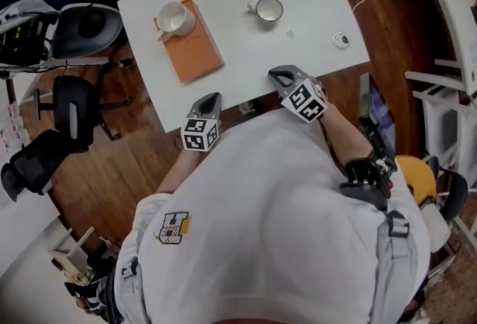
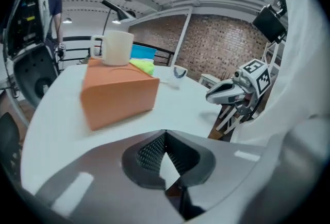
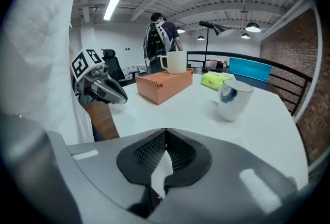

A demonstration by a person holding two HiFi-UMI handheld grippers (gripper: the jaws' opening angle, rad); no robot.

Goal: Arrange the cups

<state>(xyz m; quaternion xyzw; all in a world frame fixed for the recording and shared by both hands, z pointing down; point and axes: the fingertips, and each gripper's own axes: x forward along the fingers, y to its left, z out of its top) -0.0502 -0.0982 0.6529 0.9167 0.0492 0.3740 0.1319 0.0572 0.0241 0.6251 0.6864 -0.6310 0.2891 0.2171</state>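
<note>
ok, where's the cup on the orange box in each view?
Head view: cup upper left, on the far end of the orange box.
Left gripper view: cup upper left, atop the box.
Right gripper view: cup upper centre, atop the box.
Shared landmark: the orange box, under the cup in all three.

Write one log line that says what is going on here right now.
left gripper: shut, empty | right gripper: shut, empty | white cup: on orange box | second cup: on table | cups: not held

white shirt, chest badge; grey left tongs and right tongs, black-and-white marker cubes.
</note>
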